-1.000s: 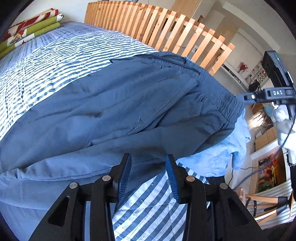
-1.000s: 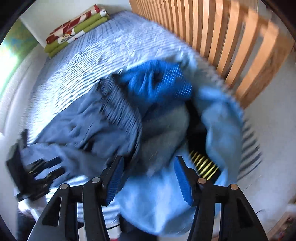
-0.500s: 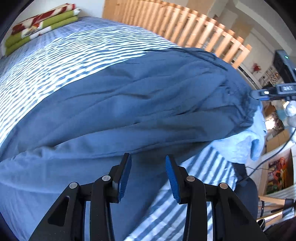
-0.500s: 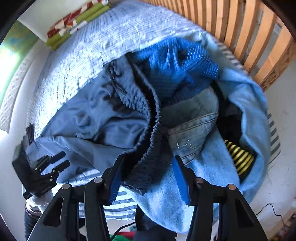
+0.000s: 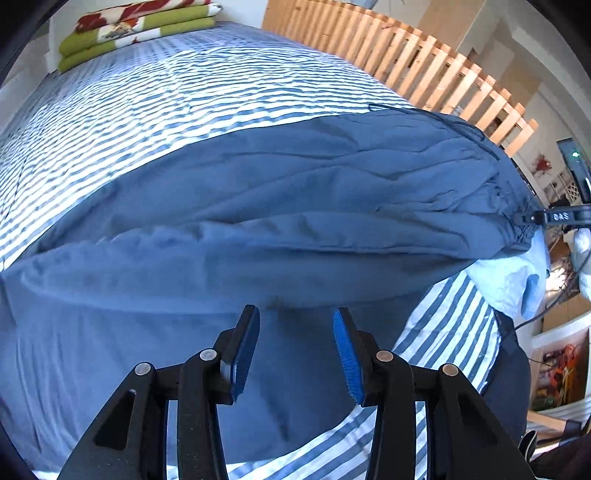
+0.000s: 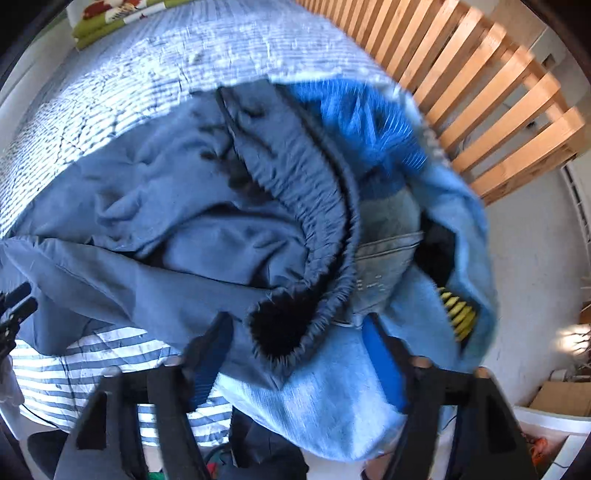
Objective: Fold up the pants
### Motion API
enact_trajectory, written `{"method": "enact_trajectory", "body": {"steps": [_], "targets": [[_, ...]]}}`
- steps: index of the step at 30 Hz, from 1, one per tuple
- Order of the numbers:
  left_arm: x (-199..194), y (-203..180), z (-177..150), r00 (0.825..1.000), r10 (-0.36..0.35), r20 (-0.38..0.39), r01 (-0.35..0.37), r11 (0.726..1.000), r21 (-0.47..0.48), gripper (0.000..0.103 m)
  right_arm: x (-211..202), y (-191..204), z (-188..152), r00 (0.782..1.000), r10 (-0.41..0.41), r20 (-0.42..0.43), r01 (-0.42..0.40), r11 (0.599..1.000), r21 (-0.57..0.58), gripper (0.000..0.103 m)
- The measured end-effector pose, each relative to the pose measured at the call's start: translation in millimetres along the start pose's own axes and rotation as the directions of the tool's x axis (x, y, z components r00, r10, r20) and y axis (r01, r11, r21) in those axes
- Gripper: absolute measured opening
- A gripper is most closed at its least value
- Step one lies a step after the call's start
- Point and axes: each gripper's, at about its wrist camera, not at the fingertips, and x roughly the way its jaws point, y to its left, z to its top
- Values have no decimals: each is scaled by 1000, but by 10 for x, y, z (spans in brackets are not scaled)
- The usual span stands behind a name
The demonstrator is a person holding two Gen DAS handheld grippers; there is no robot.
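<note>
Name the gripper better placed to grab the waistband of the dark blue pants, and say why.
Right. The right gripper points down over the gathered waistband, its jaws closing with the band's corner between them. The left gripper hangs over the pants mid-leg, away from the band.

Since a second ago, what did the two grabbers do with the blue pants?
The right gripper dropped onto the pants' waistband, now between its fingers, which are closing. The left gripper slid along the pants toward the legs and is opening slightly, holding nothing. The pants, the clothes pile and the folded blankets stayed on the bed.
</note>
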Motion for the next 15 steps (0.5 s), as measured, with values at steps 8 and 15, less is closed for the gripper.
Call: {"method": "enact_trajectory", "body": {"steps": [8, 15], "targets": [[-301, 485, -222, 998, 38, 56, -32, 994, -103, 45, -739, -283, 678, 938, 270, 216, -307, 938, 162, 10], [-443, 925, -304, 987, 144, 77, -129, 977, -170, 49, -184, -67, 2059, 962, 161, 221, -226, 923, 311, 12]]}}
